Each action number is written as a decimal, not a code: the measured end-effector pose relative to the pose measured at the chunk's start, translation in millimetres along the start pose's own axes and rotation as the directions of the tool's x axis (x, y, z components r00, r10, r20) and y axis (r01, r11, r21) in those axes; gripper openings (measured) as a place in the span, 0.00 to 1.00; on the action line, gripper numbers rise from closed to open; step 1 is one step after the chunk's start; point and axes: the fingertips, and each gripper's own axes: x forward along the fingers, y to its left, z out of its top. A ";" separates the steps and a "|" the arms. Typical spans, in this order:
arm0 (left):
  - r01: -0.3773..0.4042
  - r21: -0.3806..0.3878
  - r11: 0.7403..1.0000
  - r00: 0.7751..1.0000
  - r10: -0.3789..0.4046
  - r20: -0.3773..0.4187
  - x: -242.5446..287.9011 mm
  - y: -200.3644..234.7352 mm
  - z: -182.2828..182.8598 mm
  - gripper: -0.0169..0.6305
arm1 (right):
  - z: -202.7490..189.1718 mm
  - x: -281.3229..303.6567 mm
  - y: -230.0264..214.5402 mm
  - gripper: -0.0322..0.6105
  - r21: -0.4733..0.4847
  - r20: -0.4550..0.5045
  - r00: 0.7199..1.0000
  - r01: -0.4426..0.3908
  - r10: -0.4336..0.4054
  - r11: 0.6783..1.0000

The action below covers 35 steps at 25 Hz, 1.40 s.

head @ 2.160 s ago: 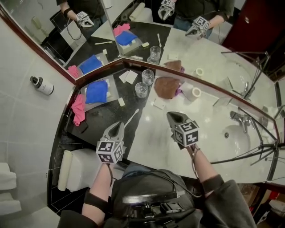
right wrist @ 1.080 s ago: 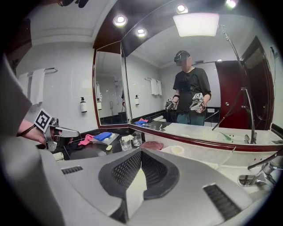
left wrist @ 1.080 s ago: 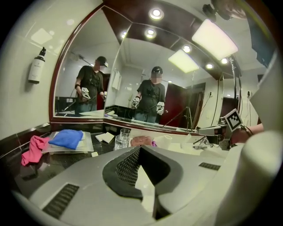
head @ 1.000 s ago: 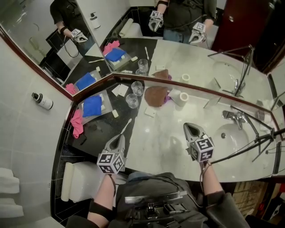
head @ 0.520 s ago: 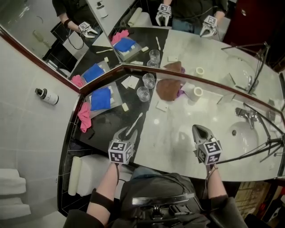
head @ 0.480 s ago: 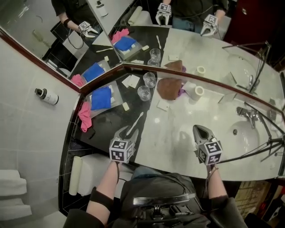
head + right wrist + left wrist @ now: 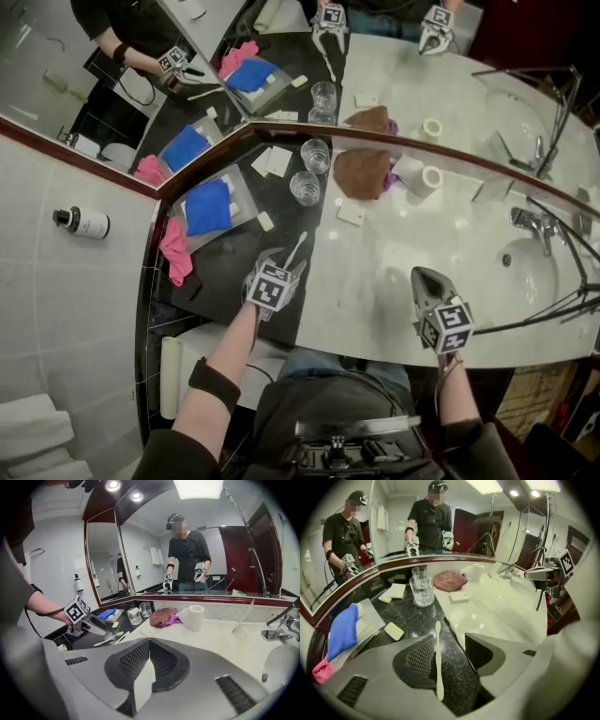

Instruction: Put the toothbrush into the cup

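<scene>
The left gripper is straddling the white toothbrush, which is lying flat on the black granite counter, a little short of the glass cup. Its jaws are opening, with the handle sitting between them nearer the left pad and not yet pinched. The right gripper is hanging fully closed and empty over the pale marble. The brush is looking light, stiff and slick, and it is lying low on polished stone, so it may skid. Pinching it mid-handle is probably safest. The bristle end seems to be pointing toward the cup.
</scene>
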 end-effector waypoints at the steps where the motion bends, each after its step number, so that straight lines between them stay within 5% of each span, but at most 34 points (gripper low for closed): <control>1: 0.008 0.010 1.000 1.000 -0.007 -0.015 6.0 3.1 0.5 0.36 | -0.1 2.9 1.8 0.08 0.008 -0.001 1.000 0.001 -0.001 1.000; 11: 0.017 0.090 0.996 0.986 -0.002 -0.167 49.8 34.2 -15.9 0.33 | -21.7 28.9 18.6 0.08 0.051 -0.044 0.999 0.005 -0.002 0.999; 28: 0.069 0.128 0.989 0.963 -0.032 -0.268 72.6 30.7 -33.2 0.27 | -44.3 30.1 22.0 0.08 0.083 -0.073 0.997 0.039 -0.032 0.996; 33: 0.077 0.135 0.988 0.964 -0.040 -0.261 78.1 25.3 -34.9 0.17 | -45.5 32.6 24.8 0.08 0.079 -0.076 0.997 0.032 -0.026 0.996; 35: 0.069 0.134 0.988 0.965 -0.032 -0.261 77.7 27.4 -36.5 0.04 | -45.6 33.1 25.8 0.08 0.079 -0.077 0.997 0.030 -0.024 0.996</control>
